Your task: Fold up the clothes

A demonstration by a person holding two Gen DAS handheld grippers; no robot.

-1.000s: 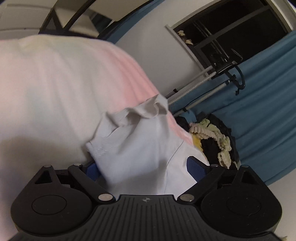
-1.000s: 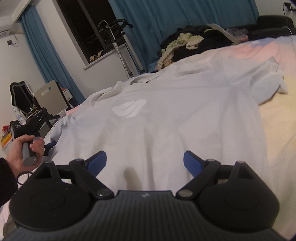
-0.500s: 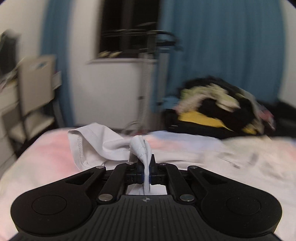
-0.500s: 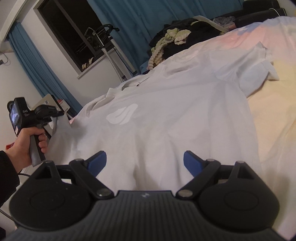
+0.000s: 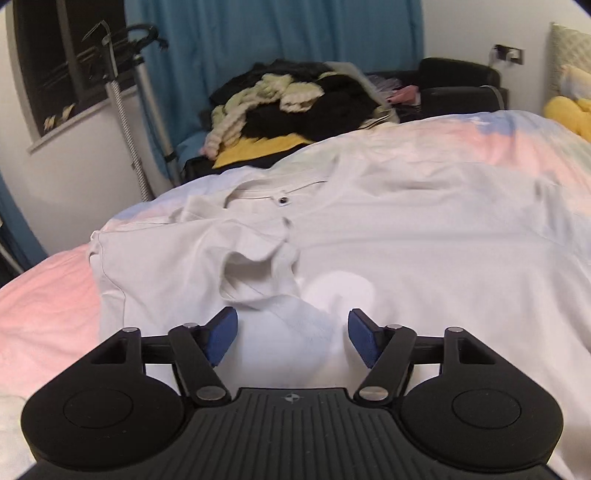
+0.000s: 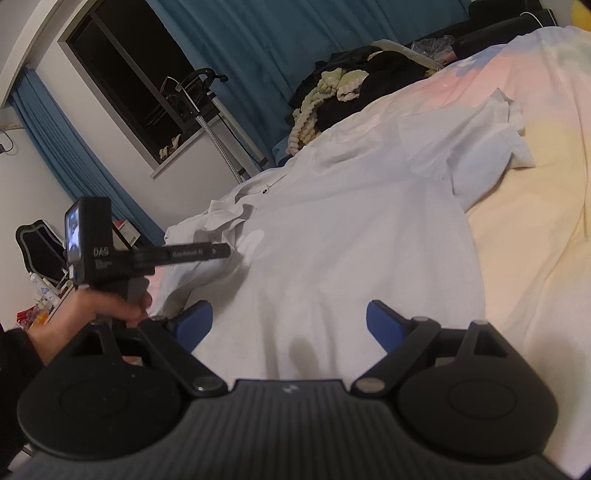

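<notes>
A white T-shirt (image 5: pixel 424 236) (image 6: pixel 332 229) lies spread face up on the bed. Its near sleeve (image 5: pixel 255 273) is folded in over the chest and lies crumpled beside the pale logo (image 5: pixel 343 288). My left gripper (image 5: pixel 289 334) hovers open just short of that sleeve with nothing between its blue pads. In the right wrist view the left gripper (image 6: pixel 225 251), held by a hand (image 6: pixel 107 310), reaches over the folded sleeve. My right gripper (image 6: pixel 290 325) is open above the shirt's lower body. The far sleeve (image 6: pixel 476 147) lies flat on the right.
The bed has a pastel pink and yellow cover (image 5: pixel 40 295) (image 6: pixel 528 206). A heap of dark and cream clothes (image 5: pixel 295 99) (image 6: pixel 343 92) sits past the bed's far edge. A garment steamer stand (image 5: pixel 125 110), blue curtains (image 5: pixel 280 33) and a dark window (image 6: pixel 136 66) are behind.
The left gripper was shut on the sleeve half a second ago. It has carried the sleeve over the chest, let go and opened. The right gripper stays open, shifted slightly.
</notes>
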